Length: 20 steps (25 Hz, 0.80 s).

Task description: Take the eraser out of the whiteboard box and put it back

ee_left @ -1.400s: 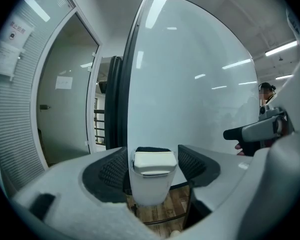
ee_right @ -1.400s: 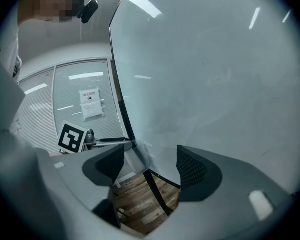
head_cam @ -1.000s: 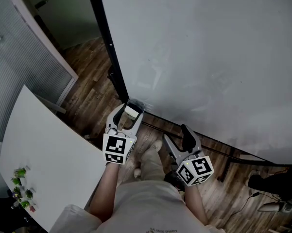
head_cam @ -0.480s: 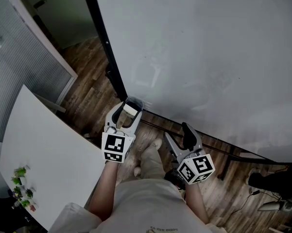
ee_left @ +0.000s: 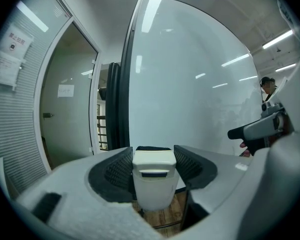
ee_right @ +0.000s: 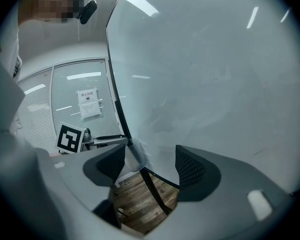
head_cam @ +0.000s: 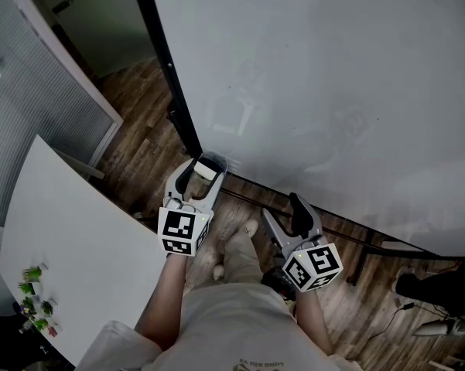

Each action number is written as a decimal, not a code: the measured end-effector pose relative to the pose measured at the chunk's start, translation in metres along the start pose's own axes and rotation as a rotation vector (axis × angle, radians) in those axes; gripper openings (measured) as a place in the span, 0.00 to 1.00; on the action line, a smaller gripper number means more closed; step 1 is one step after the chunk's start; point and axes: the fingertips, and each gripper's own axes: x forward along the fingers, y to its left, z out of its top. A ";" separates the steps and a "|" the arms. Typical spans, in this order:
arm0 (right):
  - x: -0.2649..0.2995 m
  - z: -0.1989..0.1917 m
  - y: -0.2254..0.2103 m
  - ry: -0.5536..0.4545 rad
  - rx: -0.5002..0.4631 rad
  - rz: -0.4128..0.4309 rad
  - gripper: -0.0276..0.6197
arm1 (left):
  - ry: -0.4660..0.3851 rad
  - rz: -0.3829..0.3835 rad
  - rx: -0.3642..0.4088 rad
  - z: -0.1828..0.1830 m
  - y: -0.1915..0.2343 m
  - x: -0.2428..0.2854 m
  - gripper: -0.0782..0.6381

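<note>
At frame centre, the left gripper [head_cam: 202, 173] stays clamped on the eraser [ee_left: 153, 178], unmoved by the whiteboard box [head_cam: 217, 161], its return apparently pending; the right gripper [head_cam: 283, 213] gapes empty.

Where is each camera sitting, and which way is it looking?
Head view: on the person's head, looking steeply down at the whiteboard and wooden floor; both forearms, left tongs and right tongs show.
Left gripper view: rides the left tongs, facing the whiteboard; they clamp the eraser; right tongs at the right edge.
Right gripper view: rides the right tongs, open and empty, facing the whiteboard's edge; left tongs' marker cube at left.
Shared: every view sees the whiteboard.
</note>
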 end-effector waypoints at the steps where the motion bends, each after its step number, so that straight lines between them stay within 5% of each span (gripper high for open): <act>1: 0.000 0.000 0.000 -0.001 0.000 0.000 0.54 | -0.002 -0.001 -0.001 0.001 0.000 0.000 0.47; 20: -0.007 0.007 0.008 -0.011 -0.023 0.007 0.54 | -0.051 -0.002 0.007 0.022 -0.001 -0.014 0.47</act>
